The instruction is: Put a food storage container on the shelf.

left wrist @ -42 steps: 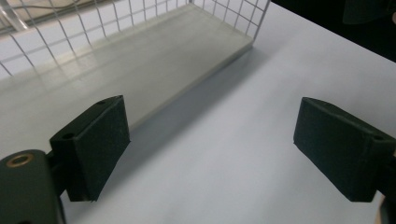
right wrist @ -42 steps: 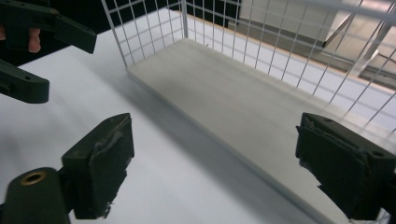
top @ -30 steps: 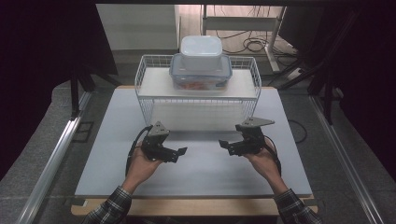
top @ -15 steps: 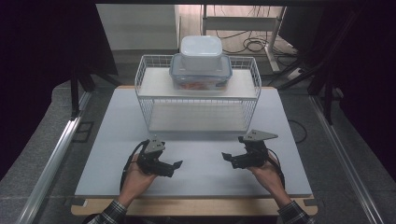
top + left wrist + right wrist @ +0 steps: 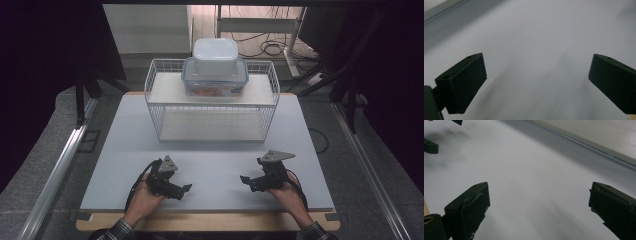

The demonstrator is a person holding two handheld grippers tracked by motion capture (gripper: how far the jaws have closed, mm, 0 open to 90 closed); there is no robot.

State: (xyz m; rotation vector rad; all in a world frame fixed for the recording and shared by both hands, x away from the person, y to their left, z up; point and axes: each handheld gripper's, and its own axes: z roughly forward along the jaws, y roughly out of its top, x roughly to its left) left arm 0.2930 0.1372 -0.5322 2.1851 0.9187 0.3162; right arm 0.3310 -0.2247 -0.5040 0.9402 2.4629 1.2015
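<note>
Atop the wire basket [image 5: 212, 107], stacked rigid, slick-lidded containers [image 5: 215, 70] await; your left gripper [image 5: 181, 191] and right gripper [image 5: 246, 182] gape wide, empty—probably grip the side walls.

container [image 5: 215, 80] contents: blurred orange | forearms: cut off at bottom edge

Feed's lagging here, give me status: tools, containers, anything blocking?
Left tool open, empty. Right tool open, empty. Stacked containers on the wire basket at the far side, untouched. Nothing between tools and basket.
</note>
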